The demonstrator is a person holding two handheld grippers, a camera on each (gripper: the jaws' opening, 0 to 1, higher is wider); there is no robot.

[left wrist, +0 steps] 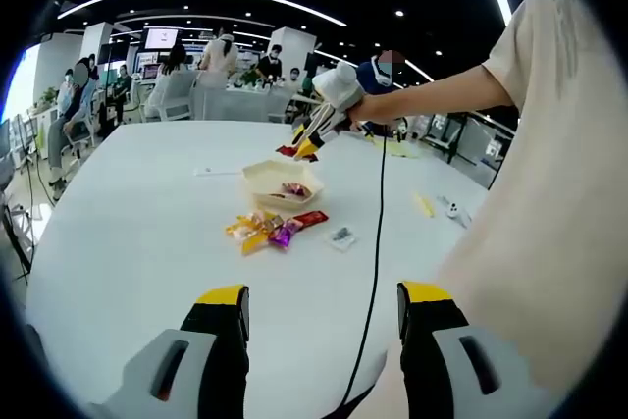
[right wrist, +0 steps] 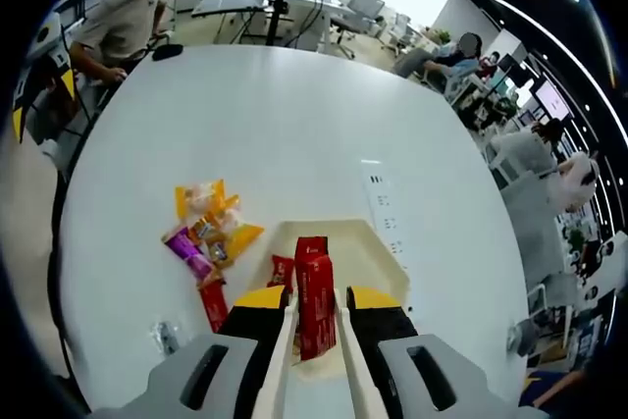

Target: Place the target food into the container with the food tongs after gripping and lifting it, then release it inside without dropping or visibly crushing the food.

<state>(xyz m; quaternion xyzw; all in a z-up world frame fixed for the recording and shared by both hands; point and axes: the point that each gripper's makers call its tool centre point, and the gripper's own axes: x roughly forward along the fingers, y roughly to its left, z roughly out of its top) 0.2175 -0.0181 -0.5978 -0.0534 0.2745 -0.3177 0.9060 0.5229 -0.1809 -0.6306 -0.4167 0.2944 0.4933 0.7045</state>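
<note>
My right claw (right wrist: 316,309) pinches tongs (right wrist: 339,360) that clamp a red snack packet (right wrist: 315,303), held over the container (right wrist: 383,260) so it can drop in cleanly. Beyond, loose snacks (right wrist: 208,228) wait on the table (right wrist: 294,115). My left claw (left wrist: 322,303) hangs back, spread and empty.

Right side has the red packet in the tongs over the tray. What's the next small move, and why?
Probably lower a little, then open. In the right gripper view the right gripper holds tongs pinching a red snack packet above the cream container, where another red packet lies. Releasing lower would avoid a drop.
</note>
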